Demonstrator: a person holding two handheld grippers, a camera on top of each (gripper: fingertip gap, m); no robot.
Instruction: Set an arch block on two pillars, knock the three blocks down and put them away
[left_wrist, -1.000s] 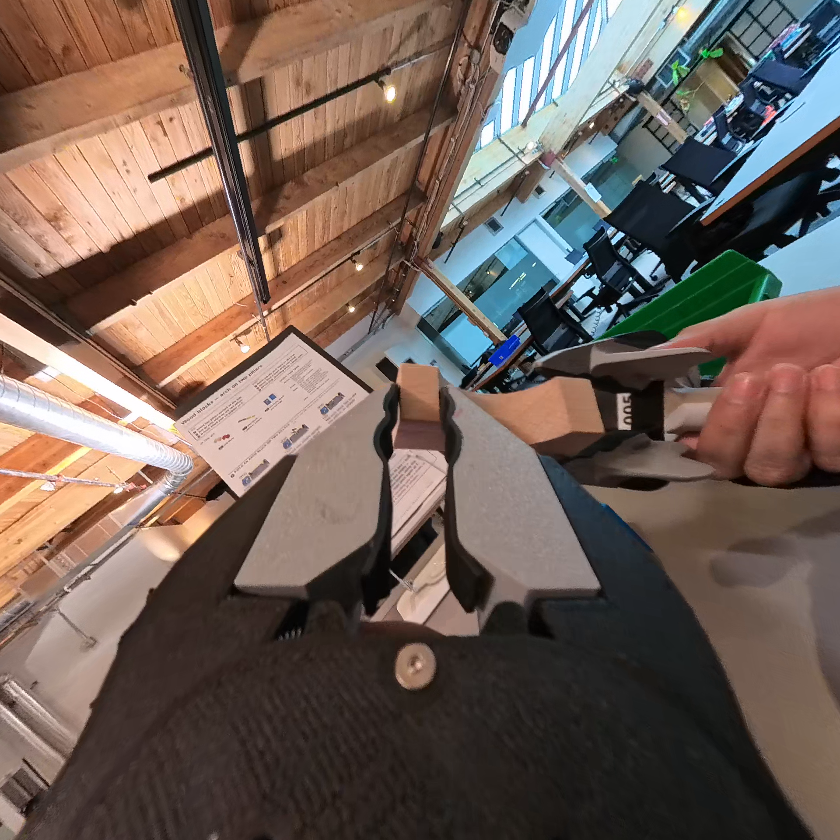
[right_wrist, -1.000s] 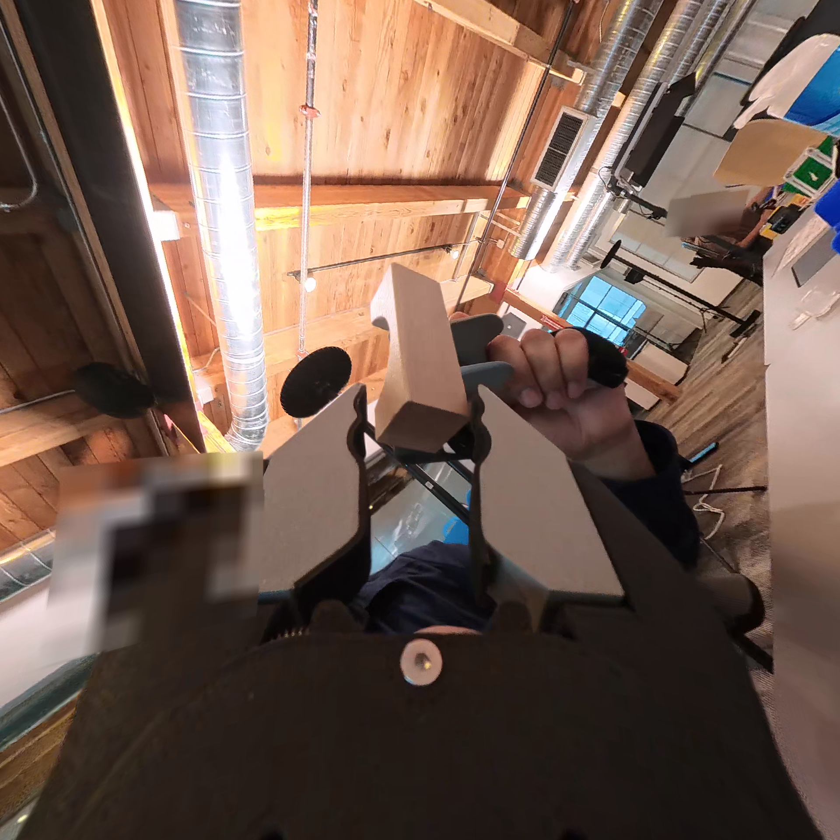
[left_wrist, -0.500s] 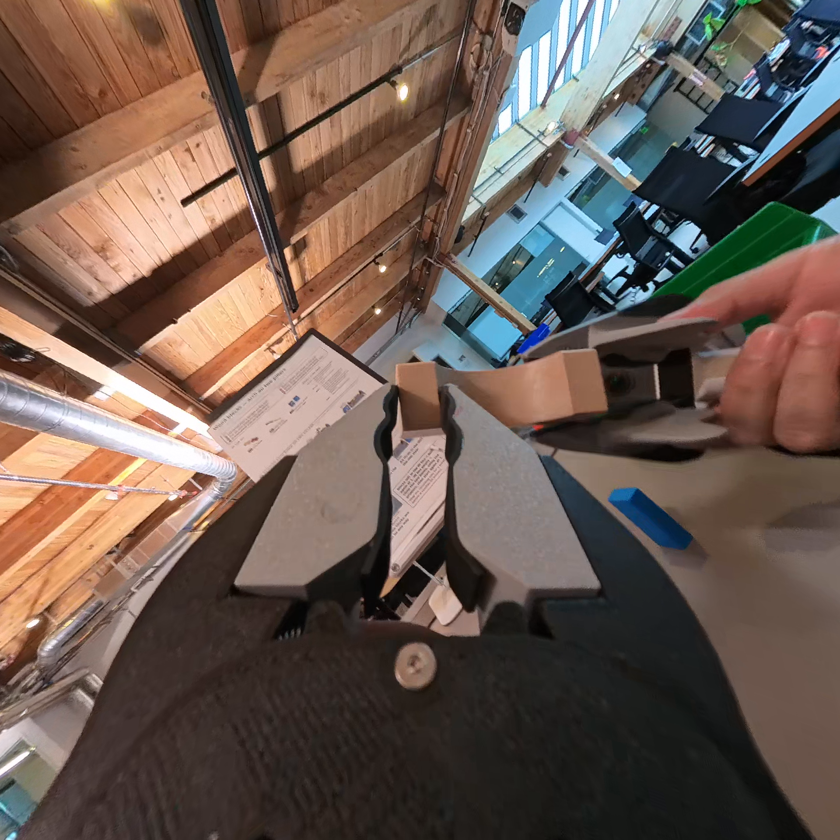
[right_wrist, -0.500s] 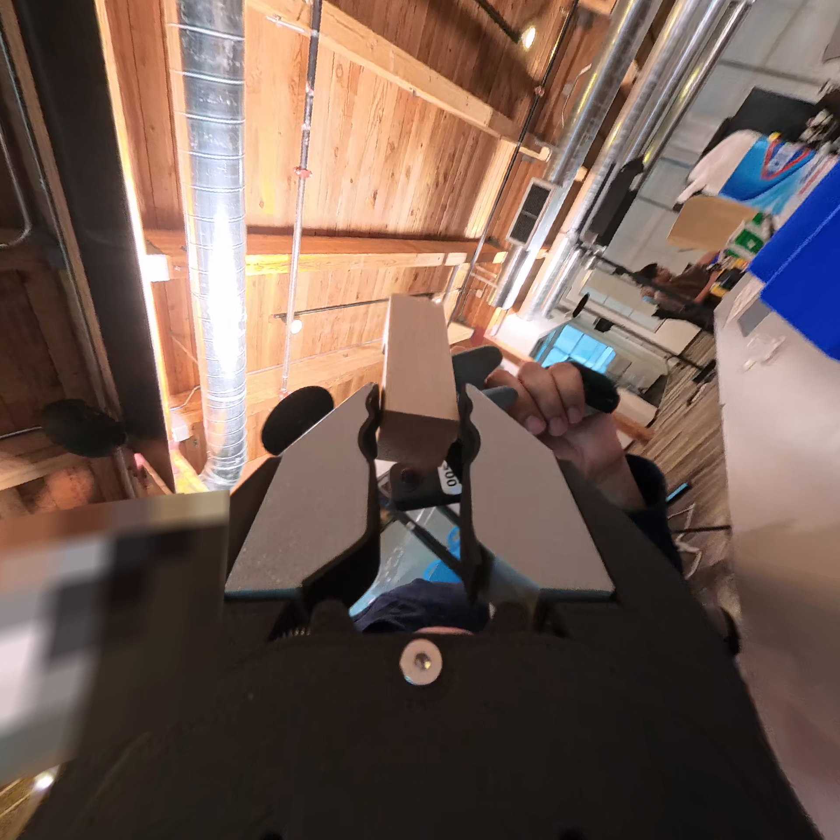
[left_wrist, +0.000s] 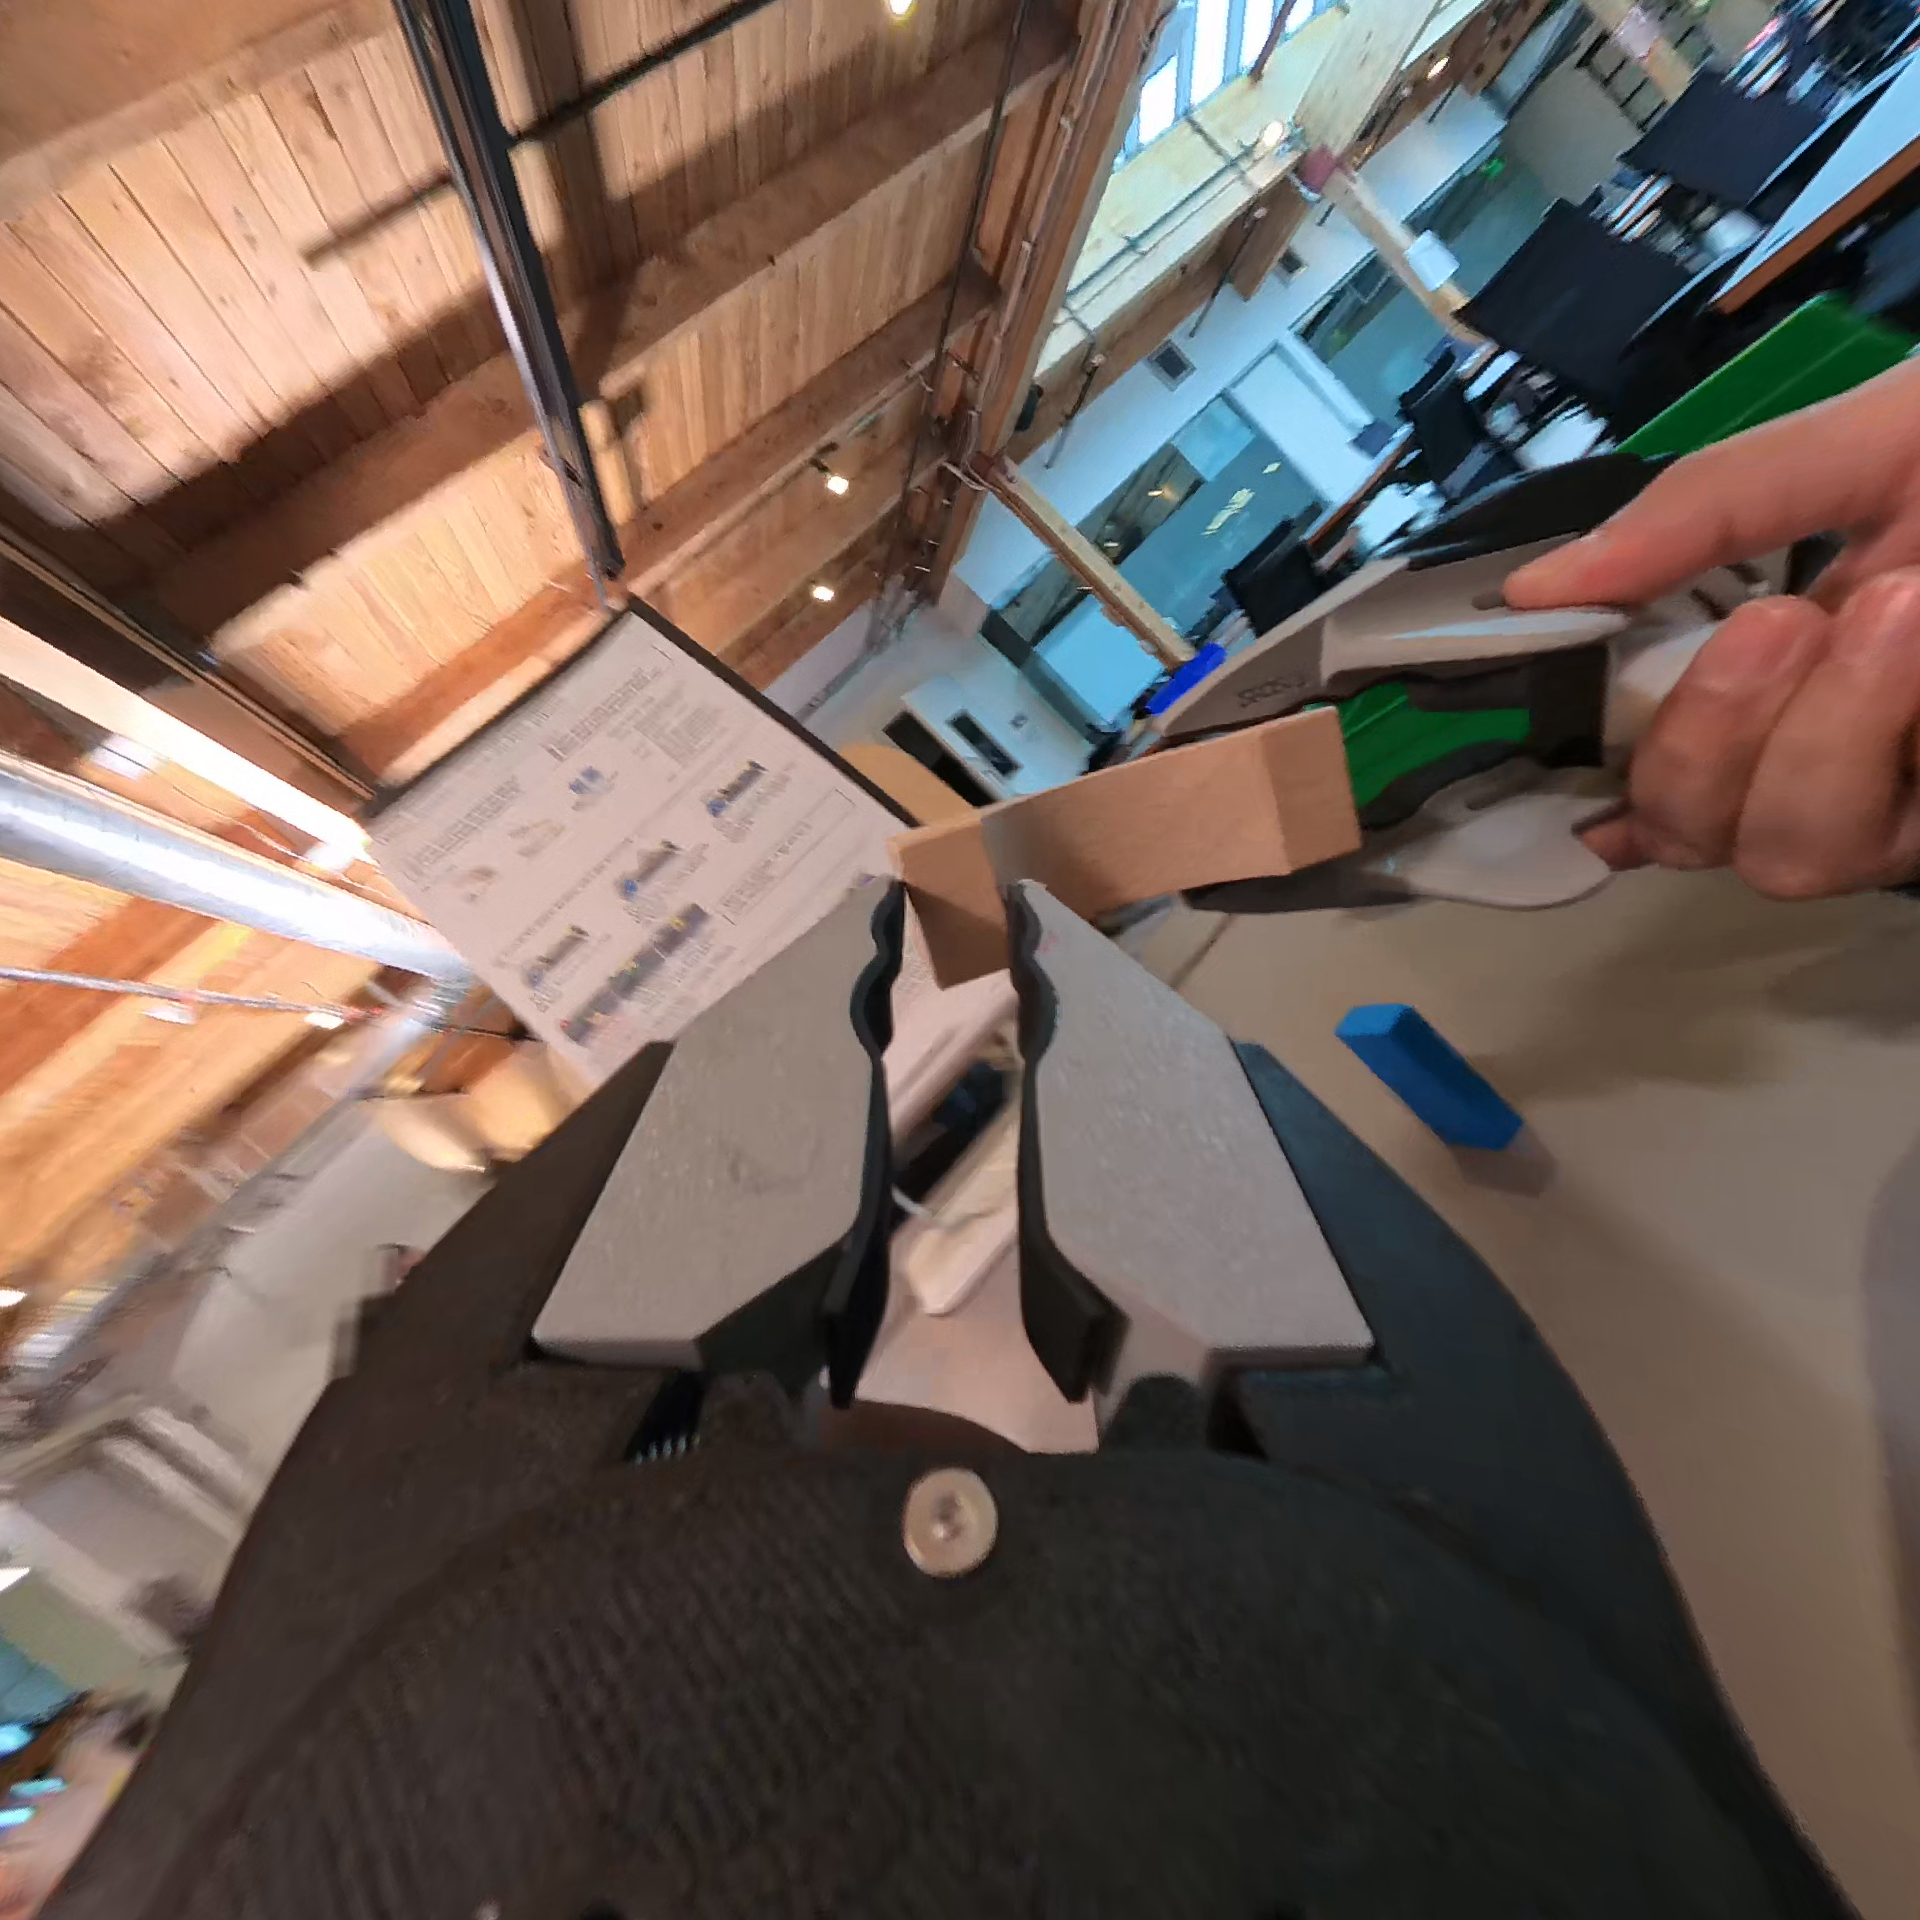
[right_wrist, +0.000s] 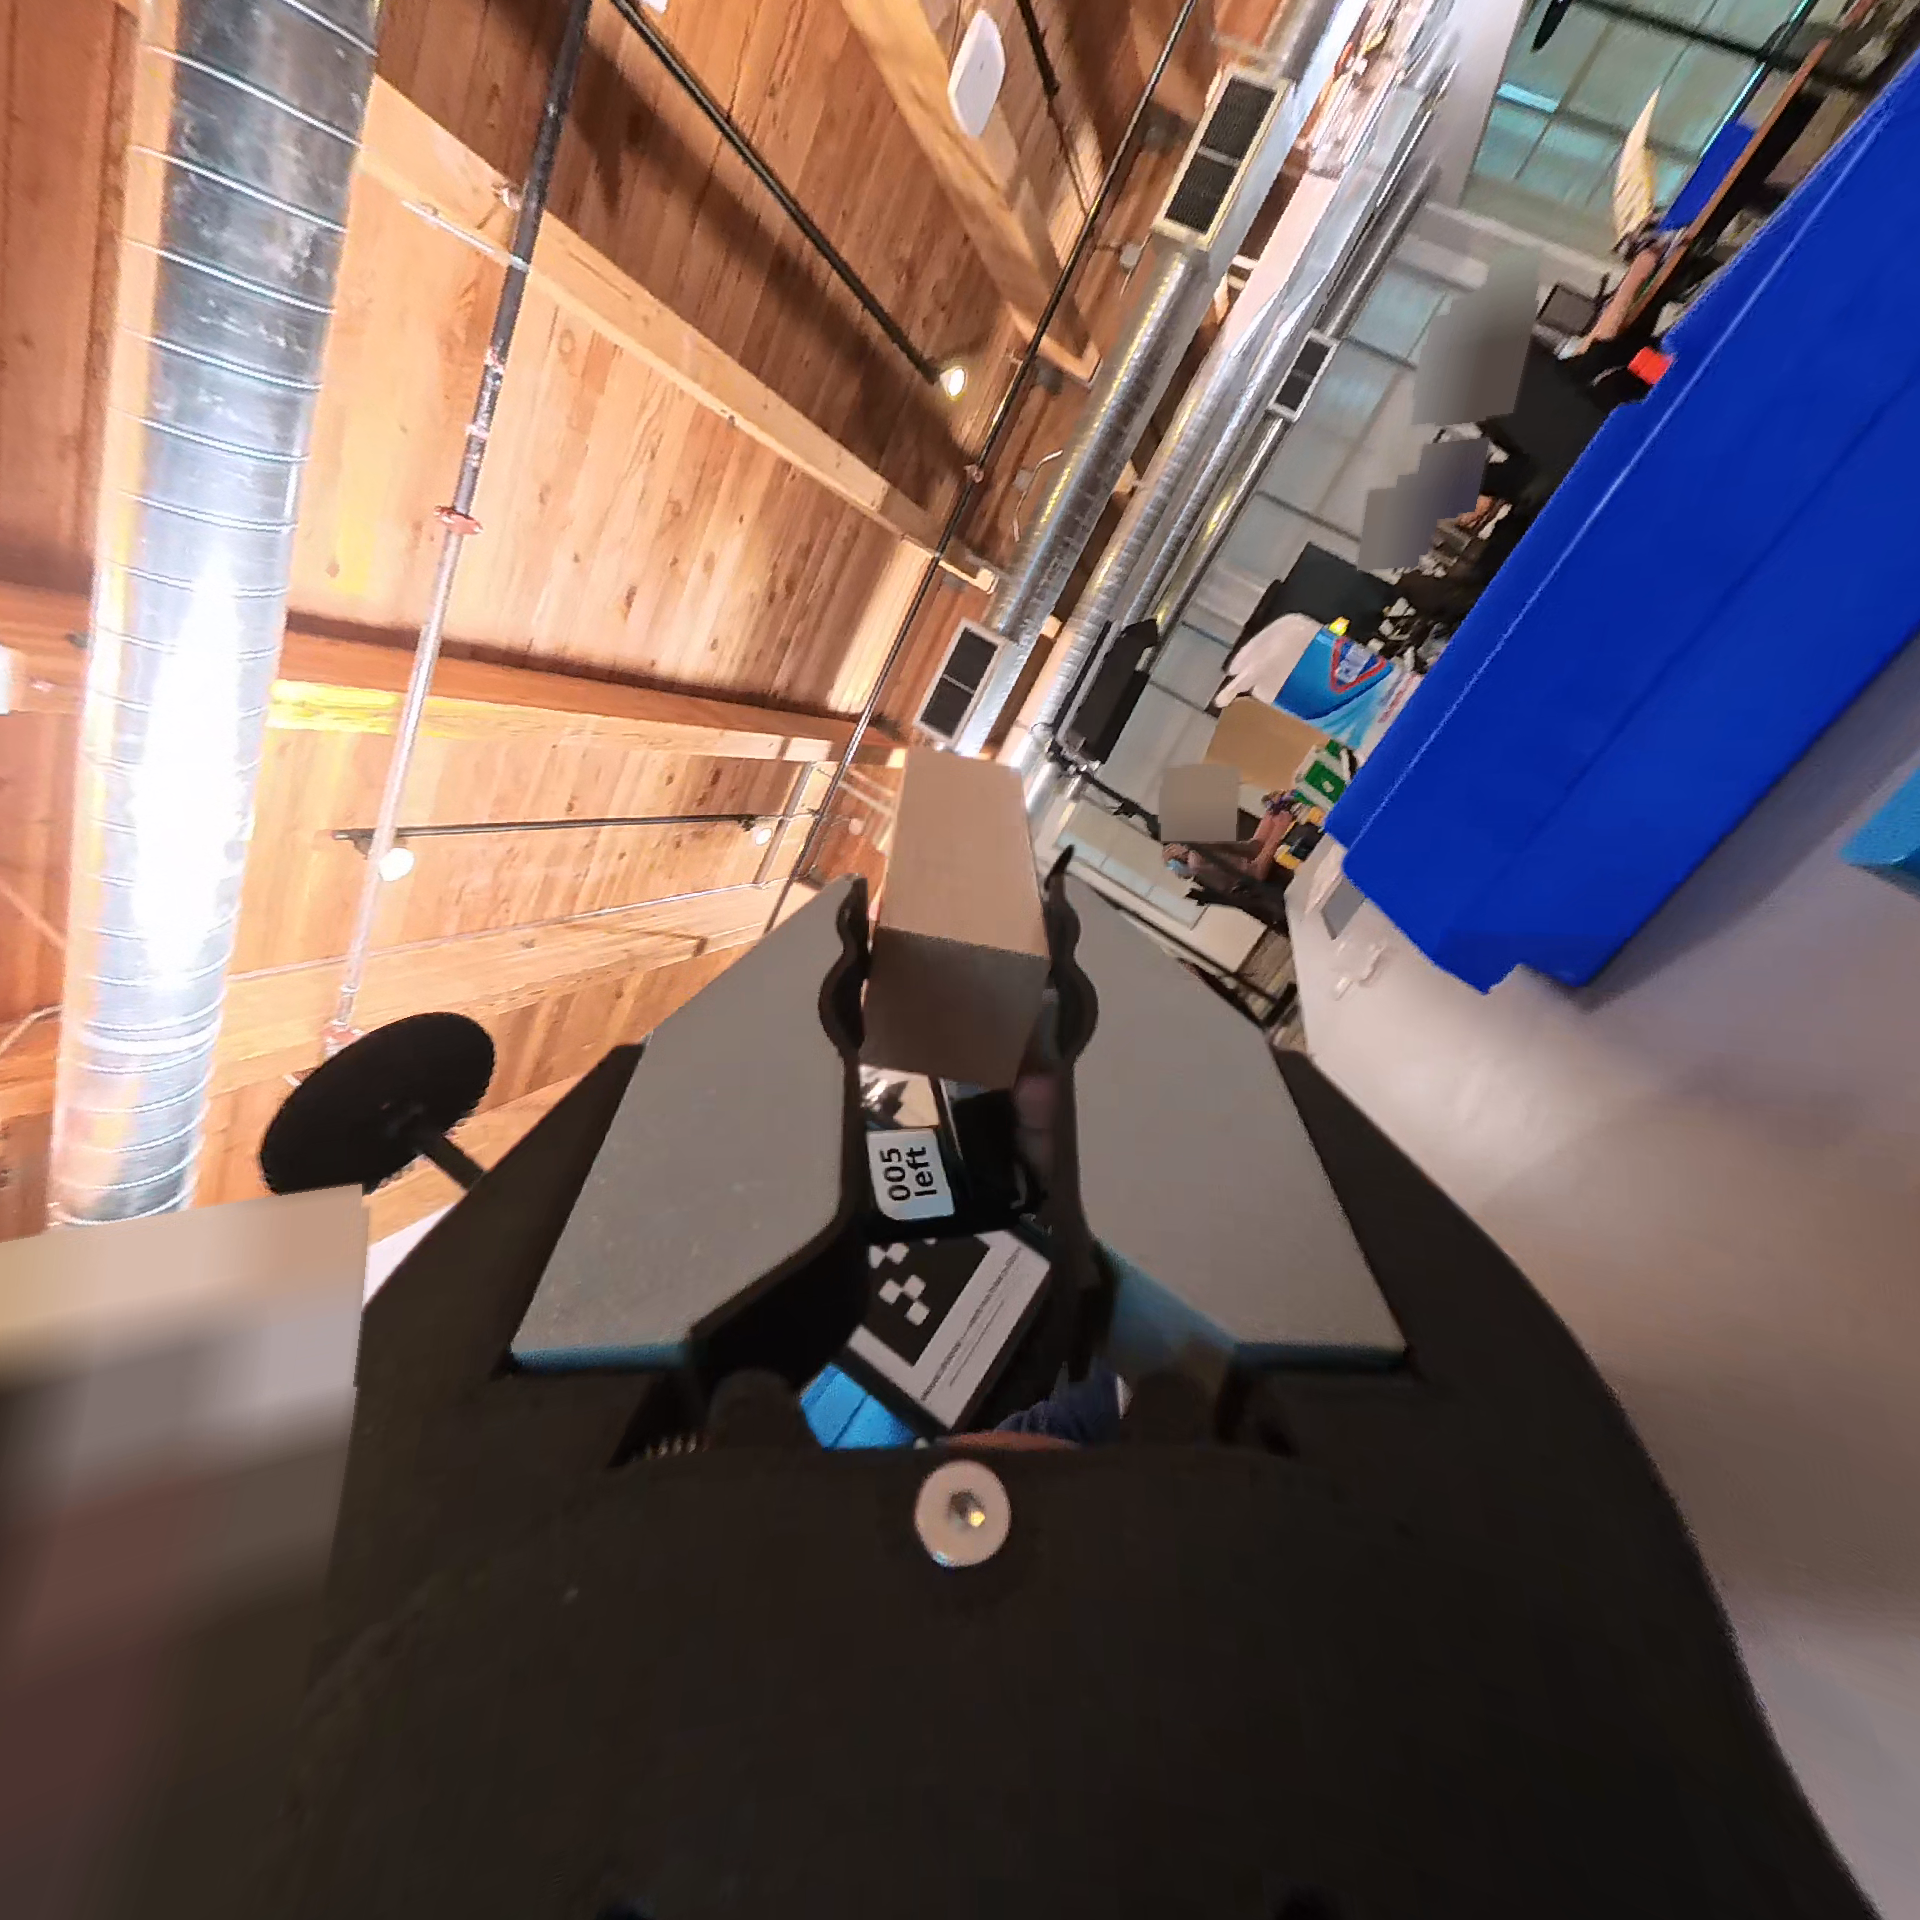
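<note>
Wooden boards and beams fill the ceiling above, with a shiny pipe (right_wrist: 197, 582) running across.

A wood block (left_wrist: 1164, 831) is up in the air, off the desk (left_wrist: 1714, 1299). Both grippers have it. The left hand-held gripper (left_wrist: 951, 914) is nearly closed, and its two pads pinch a thin end of the block. The right hand-held gripper (right_wrist: 956, 961) is a bit wider open, and its pads press on the sides of the thick end. A hand (left_wrist: 1787, 727) squeezes the right one.

A blue block (left_wrist: 1429, 1075) lies on the desk, to the right of the left gripper. A big blue bin (right_wrist: 1683, 623) sits to the right of the right gripper. A paper sheet (left_wrist: 623, 831) stands just past the left gripper.
</note>
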